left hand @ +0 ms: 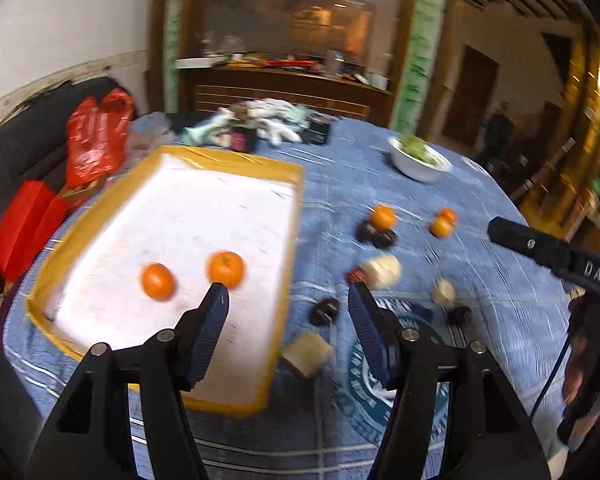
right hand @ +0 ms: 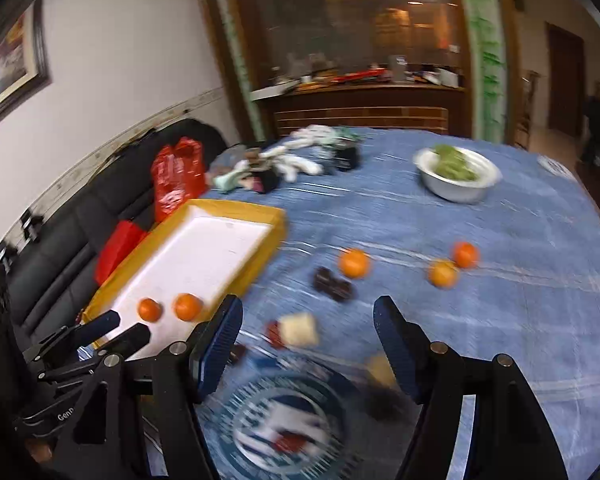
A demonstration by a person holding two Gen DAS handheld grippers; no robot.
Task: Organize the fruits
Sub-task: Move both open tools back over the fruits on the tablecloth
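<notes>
Two oranges (left hand: 158, 281) (left hand: 225, 269) lie in the tray (left hand: 236, 156), three more oranges (right hand: 354, 263) (right hand: 443, 273) (right hand: 465, 254) wait on the cloth right of it, and the left gripper (left hand: 288, 294) and right gripper (right hand: 308, 310) are both apart and empty.

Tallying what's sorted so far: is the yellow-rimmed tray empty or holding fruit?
Holding fruit: two oranges lie on the white floor of the tray.

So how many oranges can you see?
5. Two lie side by side in the yellow-rimmed tray: and. Three sit on the blue tablecloth: one by dark snacks, two touching.
</notes>
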